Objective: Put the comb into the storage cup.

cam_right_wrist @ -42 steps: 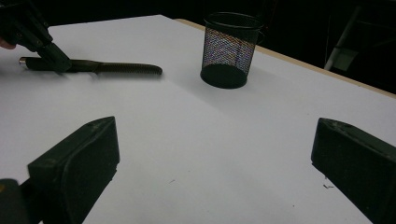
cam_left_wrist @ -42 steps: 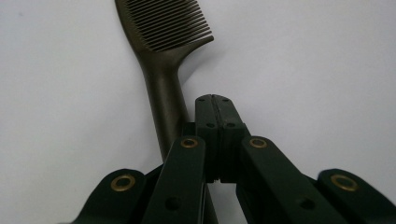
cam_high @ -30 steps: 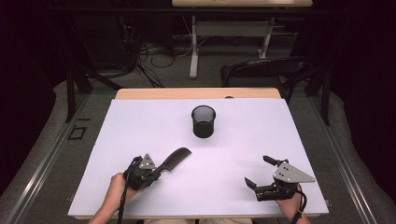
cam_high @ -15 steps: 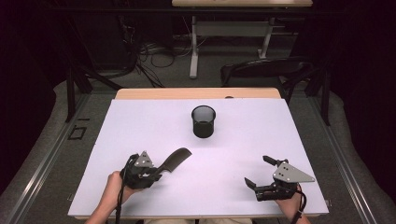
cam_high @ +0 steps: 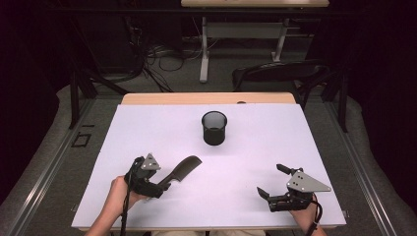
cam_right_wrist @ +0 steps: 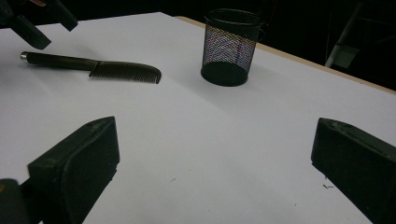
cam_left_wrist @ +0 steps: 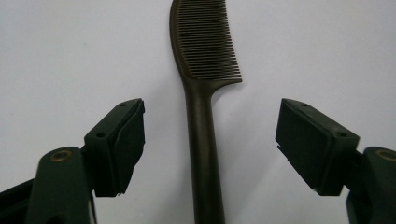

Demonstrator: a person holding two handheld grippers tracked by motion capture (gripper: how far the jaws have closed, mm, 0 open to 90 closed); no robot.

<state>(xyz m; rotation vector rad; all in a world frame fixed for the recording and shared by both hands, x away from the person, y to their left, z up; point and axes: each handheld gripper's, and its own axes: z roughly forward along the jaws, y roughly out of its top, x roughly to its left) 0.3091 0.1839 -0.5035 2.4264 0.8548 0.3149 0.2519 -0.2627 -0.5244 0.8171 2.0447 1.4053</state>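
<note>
Black mesh cup [cam_high: 214, 128], contents indiscernible

The left gripper [cam_high: 164, 183] and right gripper [cam_high: 273, 182] are black, with chunky square pads [cam_left_wrist: 123, 144]. Each has a grey three-cornered plate [cam_high: 306, 182] with little screws and a black cable [cam_high: 126, 209]. Bare forearms, no sleeves.

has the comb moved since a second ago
No. The comb lies at the same spot below-left of the mesh cup; the left gripper has just been opening, its jaws off the handle.

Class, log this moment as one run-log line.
left hand-held gripper: just opened, comb released on table | right hand-held gripper: open, empty | cup: upright
</note>
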